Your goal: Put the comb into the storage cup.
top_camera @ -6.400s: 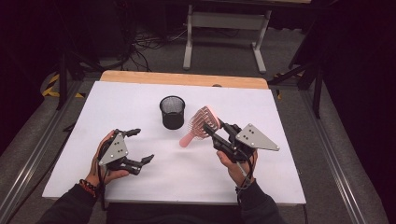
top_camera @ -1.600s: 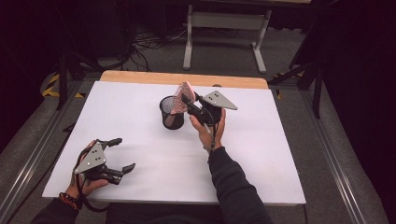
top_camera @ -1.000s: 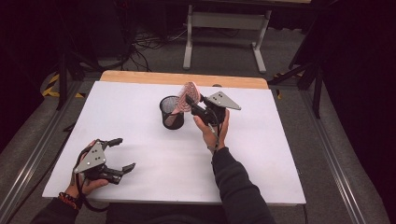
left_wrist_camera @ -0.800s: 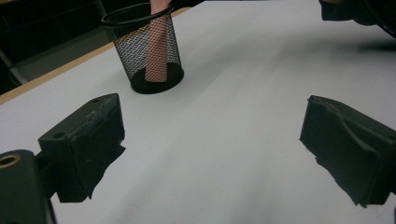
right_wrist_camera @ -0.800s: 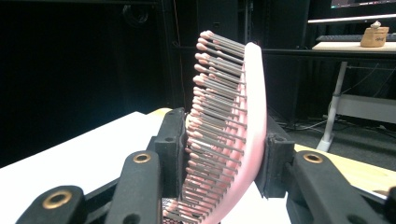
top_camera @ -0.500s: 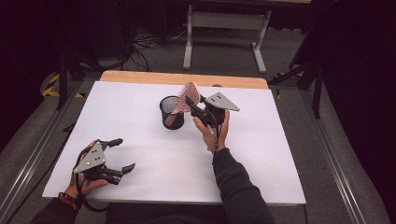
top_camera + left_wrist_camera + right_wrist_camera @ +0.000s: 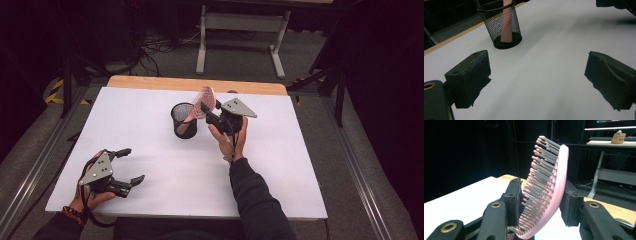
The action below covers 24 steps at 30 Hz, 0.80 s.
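Note:
A pink hairbrush (image 7: 206, 97) stands tilted with its handle (image 7: 506, 25) down inside a black mesh cup (image 7: 184, 121), reaching the cup's bottom. My right gripper (image 7: 208, 108) is shut on the brush head, just right of the cup. In the right gripper view one jaw presses the bristles and the other the pink back of the hairbrush (image 7: 554, 182). My left gripper (image 7: 134, 164) rests open near the front left of the table, far from the cup, with nothing between its jaws. The mesh cup (image 7: 489, 23) stands upright ahead of the left gripper (image 7: 536, 75).
A white sheet (image 7: 150, 110) covers the table, with a wooden edge (image 7: 195, 84) along the far side. A grey table frame (image 7: 240, 22) and cables lie on the floor beyond. Dark surroundings ring the table.
The right gripper carried the hairbrush from mid-table up to the cup and set its handle inside. Over the last second it barely shifts. The left gripper drew back to the front left.

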{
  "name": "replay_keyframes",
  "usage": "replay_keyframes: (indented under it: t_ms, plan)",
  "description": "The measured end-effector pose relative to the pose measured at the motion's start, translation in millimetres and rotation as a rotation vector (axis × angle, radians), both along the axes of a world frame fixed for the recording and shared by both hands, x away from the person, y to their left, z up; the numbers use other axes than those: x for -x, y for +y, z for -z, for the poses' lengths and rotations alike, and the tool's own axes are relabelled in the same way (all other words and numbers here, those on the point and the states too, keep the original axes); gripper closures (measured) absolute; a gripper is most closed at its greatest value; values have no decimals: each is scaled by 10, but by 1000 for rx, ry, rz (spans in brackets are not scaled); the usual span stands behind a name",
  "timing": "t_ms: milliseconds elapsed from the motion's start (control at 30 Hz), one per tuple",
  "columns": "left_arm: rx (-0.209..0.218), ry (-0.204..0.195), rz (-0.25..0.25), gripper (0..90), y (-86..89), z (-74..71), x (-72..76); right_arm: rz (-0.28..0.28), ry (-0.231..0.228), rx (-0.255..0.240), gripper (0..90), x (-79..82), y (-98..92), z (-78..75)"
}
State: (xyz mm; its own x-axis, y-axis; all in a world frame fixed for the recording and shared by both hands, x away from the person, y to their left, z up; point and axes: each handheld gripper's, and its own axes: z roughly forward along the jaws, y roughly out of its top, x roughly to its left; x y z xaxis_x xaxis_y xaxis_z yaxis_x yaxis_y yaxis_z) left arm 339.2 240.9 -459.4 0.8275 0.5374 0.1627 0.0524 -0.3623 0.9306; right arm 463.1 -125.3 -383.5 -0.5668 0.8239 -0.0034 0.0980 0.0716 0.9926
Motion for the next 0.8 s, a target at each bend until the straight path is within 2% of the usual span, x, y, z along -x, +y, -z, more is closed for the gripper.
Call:
replay_keyframes:
  t_ms: [200, 367, 533, 633, 800]
  plan:
    - [-7, 0, 0, 71, -8, 4, -3, 5, 1, 4, 527, -3, -10, 7]
    - [-7, 1, -8, 68, -16, 8, -3, 8, 16, 55, 502, 10, 19, 23]
    - [-14, -2, -11, 66, -26, 8, -2, 17, 30, 57, 460, 1, 2, 27]
    - [-8, 2, -16, 66, -22, 10, -5, 20, 28, 81, 438, -5, 9, 24]
    - [-7, 3, -15, 66, -19, 10, -8, 30, 30, 96, 387, -10, 27, 32]
